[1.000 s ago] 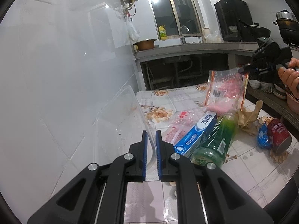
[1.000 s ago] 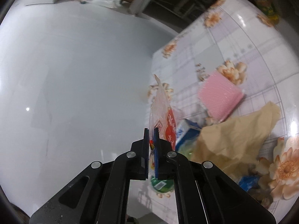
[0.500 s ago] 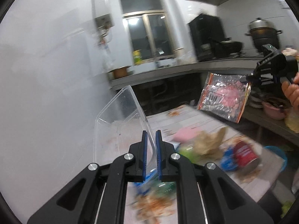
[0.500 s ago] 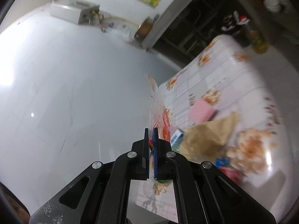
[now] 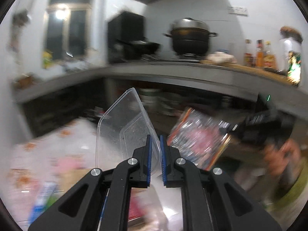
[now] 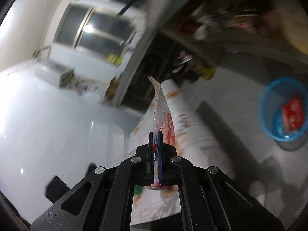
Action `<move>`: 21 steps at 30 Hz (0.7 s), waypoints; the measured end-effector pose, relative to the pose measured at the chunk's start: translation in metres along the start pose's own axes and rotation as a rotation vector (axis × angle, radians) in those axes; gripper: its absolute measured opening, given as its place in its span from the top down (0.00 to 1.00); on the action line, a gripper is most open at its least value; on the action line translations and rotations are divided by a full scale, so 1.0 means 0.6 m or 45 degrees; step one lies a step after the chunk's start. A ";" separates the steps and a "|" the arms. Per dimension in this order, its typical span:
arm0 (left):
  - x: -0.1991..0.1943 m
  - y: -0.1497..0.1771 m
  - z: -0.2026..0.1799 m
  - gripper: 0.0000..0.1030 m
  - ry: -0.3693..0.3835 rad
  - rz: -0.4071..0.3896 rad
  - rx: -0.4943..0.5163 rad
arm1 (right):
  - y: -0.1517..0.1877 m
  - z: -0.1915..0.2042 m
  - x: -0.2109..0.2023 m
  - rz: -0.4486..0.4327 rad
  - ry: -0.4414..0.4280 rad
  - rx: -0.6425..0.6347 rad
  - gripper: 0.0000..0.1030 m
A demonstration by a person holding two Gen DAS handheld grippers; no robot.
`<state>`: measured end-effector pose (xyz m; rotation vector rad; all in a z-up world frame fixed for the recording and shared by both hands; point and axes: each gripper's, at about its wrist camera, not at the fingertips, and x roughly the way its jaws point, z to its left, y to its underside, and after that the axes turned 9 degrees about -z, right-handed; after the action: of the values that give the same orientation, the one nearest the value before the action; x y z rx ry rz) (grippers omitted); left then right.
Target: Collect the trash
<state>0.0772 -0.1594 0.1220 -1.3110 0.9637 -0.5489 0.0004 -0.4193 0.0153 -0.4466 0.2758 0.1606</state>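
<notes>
Room: I see a dim kitchen, much of it smeared by motion blur, with a grey stone counter [image 5: 173, 73] running along the far wall and a dark lidded cooking pot [image 5: 189, 36] standing on it.
Desk: a desk covered in white cloth with an orange flower print [image 5: 63, 134] lies below my left tool; in the right wrist view its edge shows beyond the tool.
Left tool: the left tool [image 5: 155, 142] is clamped on the rim of a clear, rectangular plastic food container [image 5: 123, 129], blue pads nearly together on the thin wall.
Container: lifted off the desk, tilted, open side towards the camera, specks of residue on its base.
Right tool: the right tool [image 6: 156, 136] is pinched tight on a clear plastic snack wrapper with red and orange print [image 6: 160, 107], seen edge-on and rising straight up from the pads.
Wrapper, left wrist view: the same wrapper [image 5: 200, 138] hangs in the air just right of the container, blurred; a person's hand [image 5: 283, 156] is behind it.
Bin: a round blue plastic waste basket [image 6: 269, 96] stands on the grey floor at far right, well apart from the wrapper, with a red packet [image 6: 292, 113] inside.
Desk litter: blurred items lie on the desk at lower left; I cannot tell them apart.
</notes>
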 end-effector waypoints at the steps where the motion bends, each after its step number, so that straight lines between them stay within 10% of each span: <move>1: 0.022 -0.004 -0.012 0.92 0.047 0.026 -0.030 | -0.002 -0.014 -0.012 -0.019 0.024 0.015 0.98; 9: 0.288 0.013 -0.146 0.92 0.433 0.435 -0.311 | -0.024 -0.141 -0.087 -0.219 0.353 0.077 0.98; 21: 0.558 0.179 -0.209 0.92 0.350 0.872 -0.344 | -0.040 -0.300 -0.031 -0.208 0.540 0.191 0.98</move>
<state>0.1286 -0.4756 -0.0701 -1.0545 1.6672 -0.0637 -0.0530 -0.5227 -0.1251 -0.3493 0.6607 -0.1170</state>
